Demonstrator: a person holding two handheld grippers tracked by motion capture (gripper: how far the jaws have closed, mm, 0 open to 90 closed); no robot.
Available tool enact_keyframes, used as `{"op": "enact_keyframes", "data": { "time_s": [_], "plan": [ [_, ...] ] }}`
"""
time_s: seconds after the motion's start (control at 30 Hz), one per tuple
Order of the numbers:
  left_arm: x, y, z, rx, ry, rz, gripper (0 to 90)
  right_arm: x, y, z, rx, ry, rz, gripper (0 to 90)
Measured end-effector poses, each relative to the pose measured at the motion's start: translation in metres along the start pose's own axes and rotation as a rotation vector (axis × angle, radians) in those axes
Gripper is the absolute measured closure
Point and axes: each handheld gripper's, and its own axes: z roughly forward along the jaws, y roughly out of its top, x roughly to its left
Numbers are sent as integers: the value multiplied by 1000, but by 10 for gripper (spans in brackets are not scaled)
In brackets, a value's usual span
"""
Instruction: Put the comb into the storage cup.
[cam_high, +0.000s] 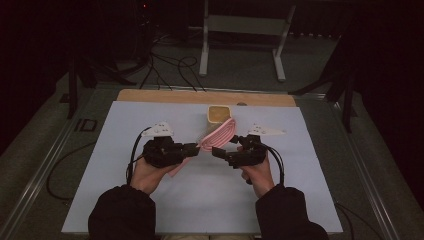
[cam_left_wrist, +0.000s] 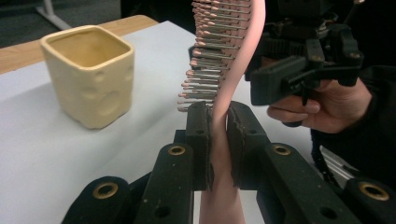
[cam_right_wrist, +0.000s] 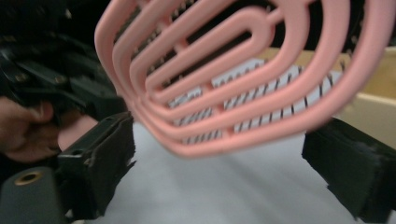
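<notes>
The left tool (cam_left_wrist: 217, 140) clamps the pink brush (cam_left_wrist: 233, 60) by its handle, holding it above the table (cam_high: 150, 200) near the cup (cam_left_wrist: 88, 74). The right tool (cam_right_wrist: 219, 158) (jaws wide) sits just beside the brush head without gripping it.

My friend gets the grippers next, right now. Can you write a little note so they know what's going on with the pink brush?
Left gripper: shut on the handle of the pink vented hairbrush, holding it up off the white table cover.
Right gripper: open, jaws either side of the brush head, not pinching it.
Cream square cup: upright on the cover just behind the brush, looks empty.
Done: brush picked up.
Left: probably take the head with the right gripper, or stand the brush in the cup. Keep the left grip until then.
</notes>
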Motion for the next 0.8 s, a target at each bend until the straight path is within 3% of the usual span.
{"op": "enact_keyframes", "data": {
  "time_s": [0.17,0.33,0.6,0.8],
  "plan": [
    [-1,-1,4,-2,-41,2,800,-2,4,-3,-66,60,47,128],
    [1,-7,12,14,-77,-17,801,-2,7,-7,-113,102,59,154],
    [5,-14,24,46,-148,-48,802,2,11,-11,-129,154,37,266],
    [7,-18,25,26,-234,-48,803,0,13,-15,-144,214,38,336]
  ]
}}
